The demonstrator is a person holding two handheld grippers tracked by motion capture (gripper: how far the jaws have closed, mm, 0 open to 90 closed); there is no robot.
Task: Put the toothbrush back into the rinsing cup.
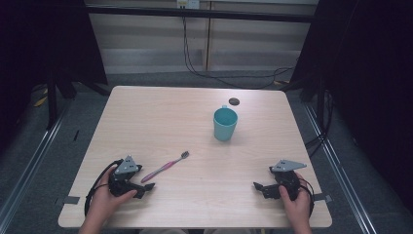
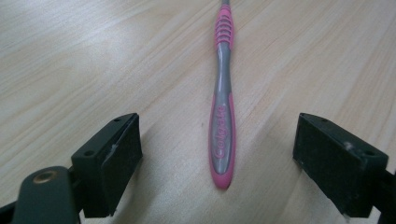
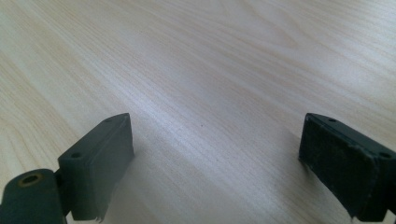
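- toothbrush [image 2: 222, 126] lies flat on the surface [image 1: 195, 195], untouched, its handle end between the left tool's [image 1: 147, 186] spread jaws.
- right tool [image 1: 258, 186] is spread too, holding nothing.
- grasp and lift remain; cup [image 1: 225, 124] stands well apart.

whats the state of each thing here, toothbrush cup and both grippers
toothbrush: lying flat on the table, handle end between the left gripper's jaws, not gripped
cup: upright, apart from the toothbrush; inside looks empty
left gripper: jaws open, either side of the toothbrush handle
right gripper: jaws open, over bare table, holding nothing
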